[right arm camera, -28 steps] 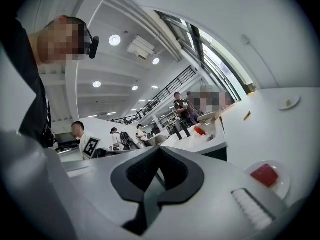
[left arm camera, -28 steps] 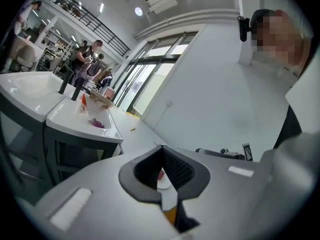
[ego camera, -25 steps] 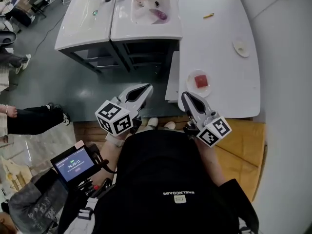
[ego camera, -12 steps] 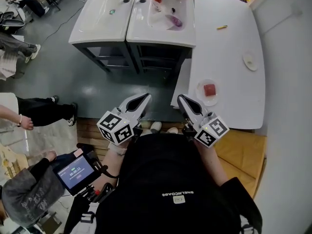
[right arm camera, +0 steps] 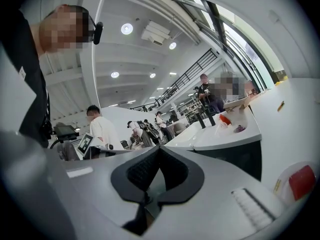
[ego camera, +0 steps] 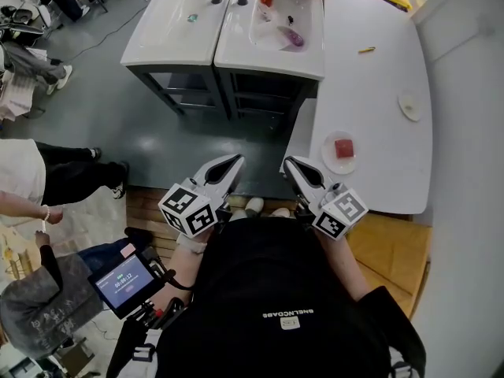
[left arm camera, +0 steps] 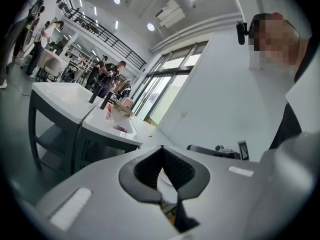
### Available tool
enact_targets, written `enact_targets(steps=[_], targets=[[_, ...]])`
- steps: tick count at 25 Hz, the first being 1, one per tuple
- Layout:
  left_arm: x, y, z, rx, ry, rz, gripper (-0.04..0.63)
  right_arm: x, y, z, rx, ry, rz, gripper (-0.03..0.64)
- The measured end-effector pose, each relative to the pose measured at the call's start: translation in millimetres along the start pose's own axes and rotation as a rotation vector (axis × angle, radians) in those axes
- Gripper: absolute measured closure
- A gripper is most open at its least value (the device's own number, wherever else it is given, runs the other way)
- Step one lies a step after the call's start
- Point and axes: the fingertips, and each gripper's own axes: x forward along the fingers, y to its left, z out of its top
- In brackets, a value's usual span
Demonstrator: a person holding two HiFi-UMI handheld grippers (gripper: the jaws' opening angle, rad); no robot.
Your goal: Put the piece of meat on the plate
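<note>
Left gripper (ego camera: 235,160): held out from the person's chest over the grey floor (ego camera: 157,140); its jaws meet at the tips with nothing between them.
Right gripper (ego camera: 288,164): held beside the left one and near the table's corner; its jaws are also pressed together and empty.
Piece of meat (ego camera: 344,148): a red block lying on the plate, apart from both grippers; in the right gripper view it shows at the lower right edge.
Plate (ego camera: 329,157): small, round and white, near the end of the table closest to the person.
Table (ego camera: 370,93): long and white, to the person's right.
Small dish (ego camera: 410,105): further along the table, apart from the plate.
Sink unit (ego camera: 181,30): two white basins, set against the table's far left side.
</note>
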Motion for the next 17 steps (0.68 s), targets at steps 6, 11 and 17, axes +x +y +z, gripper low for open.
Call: enact_targets(steps=[6, 11, 17], targets=[[2, -3, -3, -0.004, 0.013, -0.012, 0.575, -8, 0, -3, 0.0, 0.009, -0.014, 0.615], [6, -9, -3, -0.006, 0.02, -0.031, 0.575, -20, -1, -2, 0.003, 0.004, -0.043, 0.615], [11, -22, -7, -0.008, 0.037, -0.054, 0.575, -34, 1, -3, 0.01, 0.007, -0.068, 0.615]])
